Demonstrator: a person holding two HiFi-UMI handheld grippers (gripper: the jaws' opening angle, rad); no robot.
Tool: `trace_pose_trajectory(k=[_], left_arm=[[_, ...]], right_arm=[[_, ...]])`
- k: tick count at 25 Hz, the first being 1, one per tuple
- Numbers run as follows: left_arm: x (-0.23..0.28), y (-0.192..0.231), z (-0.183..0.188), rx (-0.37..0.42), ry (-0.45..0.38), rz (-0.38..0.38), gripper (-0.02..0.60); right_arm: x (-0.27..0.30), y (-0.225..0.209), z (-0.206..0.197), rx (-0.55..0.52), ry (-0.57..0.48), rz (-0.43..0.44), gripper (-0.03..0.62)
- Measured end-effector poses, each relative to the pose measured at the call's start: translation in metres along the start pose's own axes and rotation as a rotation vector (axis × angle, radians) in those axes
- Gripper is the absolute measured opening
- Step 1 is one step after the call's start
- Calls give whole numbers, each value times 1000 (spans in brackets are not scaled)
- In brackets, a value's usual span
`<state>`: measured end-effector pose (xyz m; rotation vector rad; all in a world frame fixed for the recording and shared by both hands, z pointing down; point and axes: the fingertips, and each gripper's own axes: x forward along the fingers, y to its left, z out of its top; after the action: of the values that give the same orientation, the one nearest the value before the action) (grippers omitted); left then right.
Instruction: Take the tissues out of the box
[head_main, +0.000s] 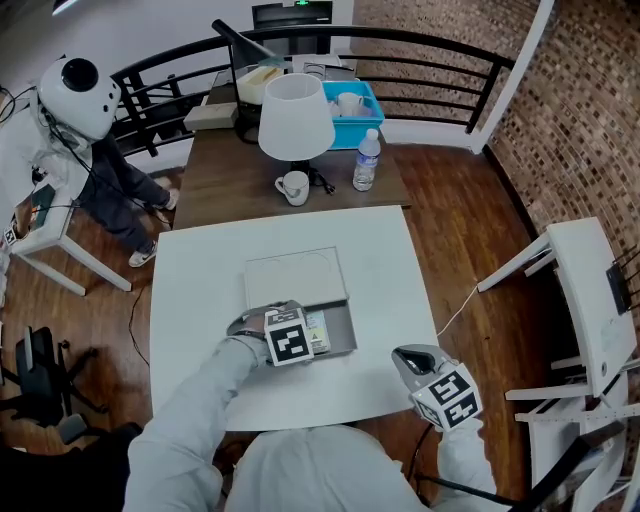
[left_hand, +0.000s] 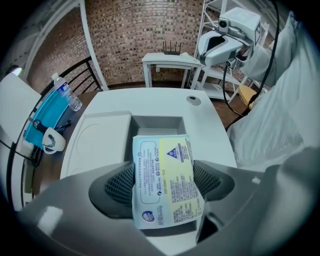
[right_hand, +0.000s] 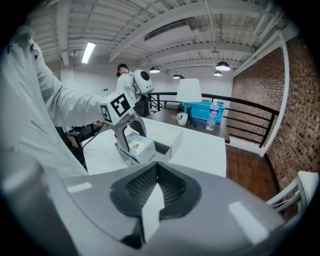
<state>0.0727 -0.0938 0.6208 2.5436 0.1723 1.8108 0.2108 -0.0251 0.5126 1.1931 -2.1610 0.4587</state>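
A tissue pack (left_hand: 162, 180) with blue and yellow print stands between the pads of my left gripper (left_hand: 163, 186), and both pads press on its sides. The head view has the left gripper (head_main: 316, 336) over the open grey box (head_main: 343, 322) in the middle of the white table (head_main: 385, 260), with the tissue pack (head_main: 318, 333) at the box's near end. In the right gripper view the tissue pack (right_hand: 139, 144) sits partly raised above the box (right_hand: 167, 145). My right gripper (head_main: 405, 358) hovers at the table's front right, and the right gripper (right_hand: 156, 185) is shut on a thin white slip (right_hand: 150, 212).
The box's lid (head_main: 295, 275) lies flat just behind it. Beyond the white table, a brown table carries a lamp (head_main: 295, 115), a mug (head_main: 293, 187), a water bottle (head_main: 367, 160) and a blue bin (head_main: 358, 108). A person (head_main: 90, 130) stands at the far left. A white side table (head_main: 590, 290) is at the right.
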Motion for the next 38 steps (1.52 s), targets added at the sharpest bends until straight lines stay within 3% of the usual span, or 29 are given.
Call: trace_pose_trajectory(k=[7, 10, 13, 18, 21, 25, 33, 36, 38], left_arm=[[-100, -7, -1, -52, -154, 96, 380], [-147, -9, -28, -113, -181, 150, 380], [-169, -5, -75, -198, -148, 210, 380], [-148, -12, -156, -351, -66, 215, 380], [-120, -18, -183, -444, -74, 178, 380], [-97, -16, -208, -523, -83, 191, 381], [-74, -12, -228, -533, -54, 190, 391], [-78, -14, -224, -538, -89, 193, 393], [-90, -13, -215, -547, -158, 215, 393]], right_arm=[[1, 3, 10, -23, -20, 5, 3], [8, 7, 16, -41, -24, 29, 3], [18, 17, 27, -70, -25, 63, 3], [34, 37, 42, -118, -19, 114, 3], [39, 45, 47, -140, -4, 127, 3], [42, 54, 50, -156, 6, 133, 3], [42, 58, 49, -158, 26, 129, 3], [40, 59, 49, -158, 27, 127, 3], [39, 60, 49, -160, 24, 126, 3]])
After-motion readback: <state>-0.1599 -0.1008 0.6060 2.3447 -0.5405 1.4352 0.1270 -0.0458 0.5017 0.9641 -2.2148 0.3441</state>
